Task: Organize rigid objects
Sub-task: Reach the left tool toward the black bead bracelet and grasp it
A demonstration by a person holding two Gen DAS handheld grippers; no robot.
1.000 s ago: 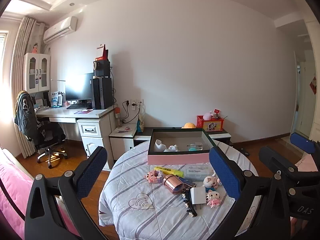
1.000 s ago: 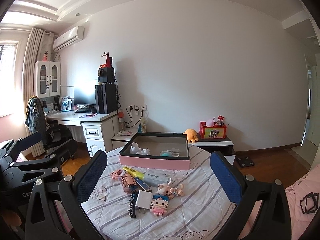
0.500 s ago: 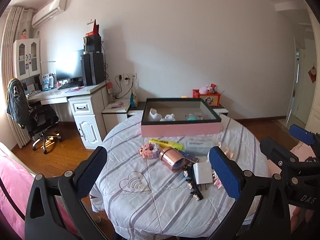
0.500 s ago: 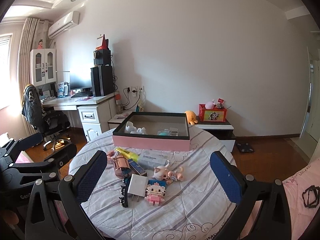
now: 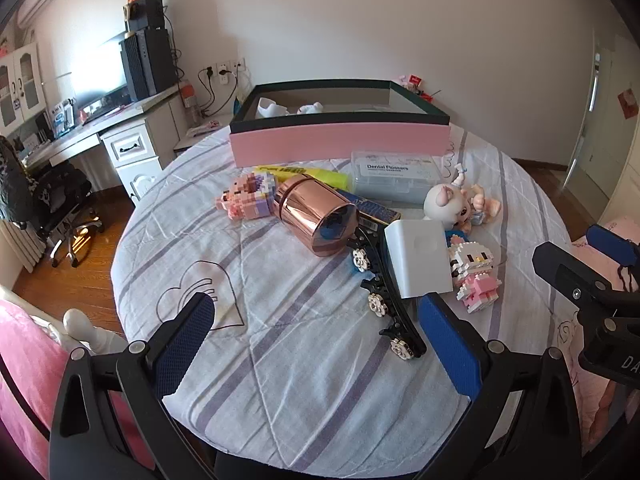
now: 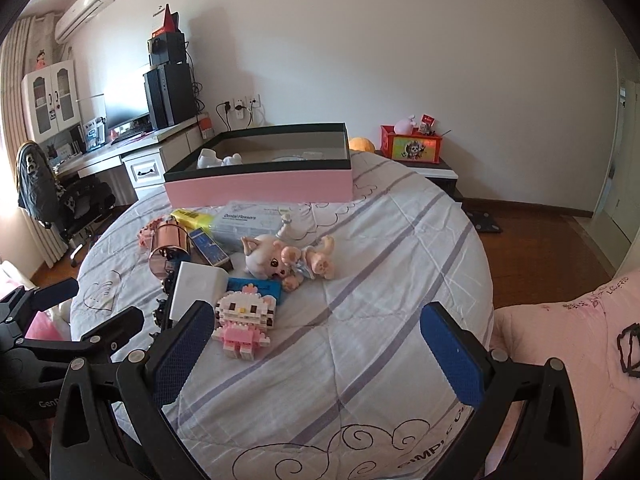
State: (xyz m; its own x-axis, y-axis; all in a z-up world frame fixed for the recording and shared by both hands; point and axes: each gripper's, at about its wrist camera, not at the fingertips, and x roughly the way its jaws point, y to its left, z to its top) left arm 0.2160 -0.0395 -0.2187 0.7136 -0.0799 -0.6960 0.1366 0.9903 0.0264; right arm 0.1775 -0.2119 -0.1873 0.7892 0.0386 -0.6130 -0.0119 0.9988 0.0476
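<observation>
A pink box with a dark rim stands at the far side of a round table, a few white items inside. In front of it lie a rose-gold canister, a white charger block, a black hair clip, a pink brick cat figure, a pig doll, a floss box and a yellow highlighter. My left gripper is open over the near cloth. My right gripper is open, its left pad beside the brick cat.
A desk with monitor and speakers and an office chair stand to the left. A red toy box sits on a low cabinet behind. Pink bedding borders the table at the right.
Both grippers have come forward and tilted down toward the table; the objects now loom much larger. Both stay open with nothing held.
</observation>
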